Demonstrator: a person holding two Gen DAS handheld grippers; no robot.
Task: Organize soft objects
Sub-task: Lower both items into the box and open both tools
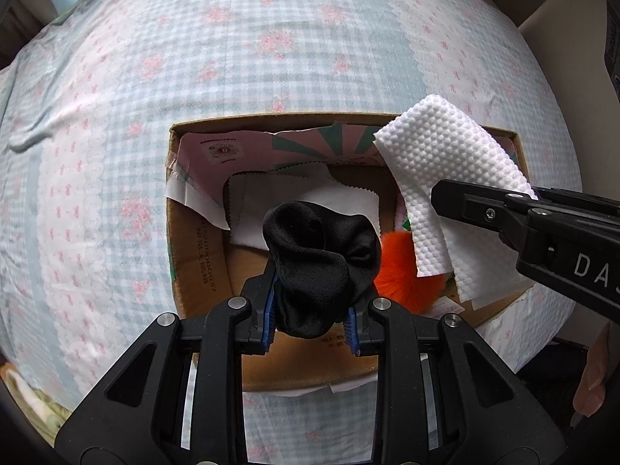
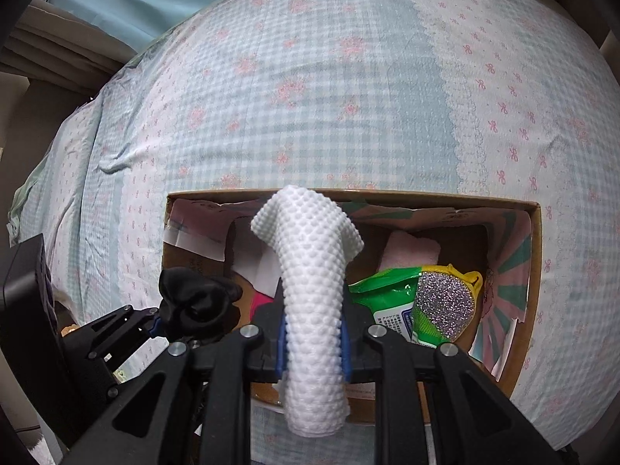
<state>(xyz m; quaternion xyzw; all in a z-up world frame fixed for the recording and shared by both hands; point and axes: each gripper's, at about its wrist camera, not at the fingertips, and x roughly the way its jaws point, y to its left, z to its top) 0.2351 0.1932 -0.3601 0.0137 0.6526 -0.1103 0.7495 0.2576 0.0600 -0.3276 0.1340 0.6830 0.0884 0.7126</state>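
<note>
Two grippers, one soft thing each: my left gripper is clamped on a bunched, satiny black cloth, my right gripper pinches a bumpy white dimpled towel. Both hover over one open cardboard box on the bed, the fluffy orange pompom inside.

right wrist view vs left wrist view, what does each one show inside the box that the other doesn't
Only the right wrist view shows the green packet, the glittery silver pad and a pale pink piece in the box.

Only the left wrist view shows the orange fluffy ball and the QR label on the box's inner wall.

Both show the cardboard box on the bedsheet, the left gripper shut on the black cloth, and the right gripper shut on the white dimpled cloth.
</note>
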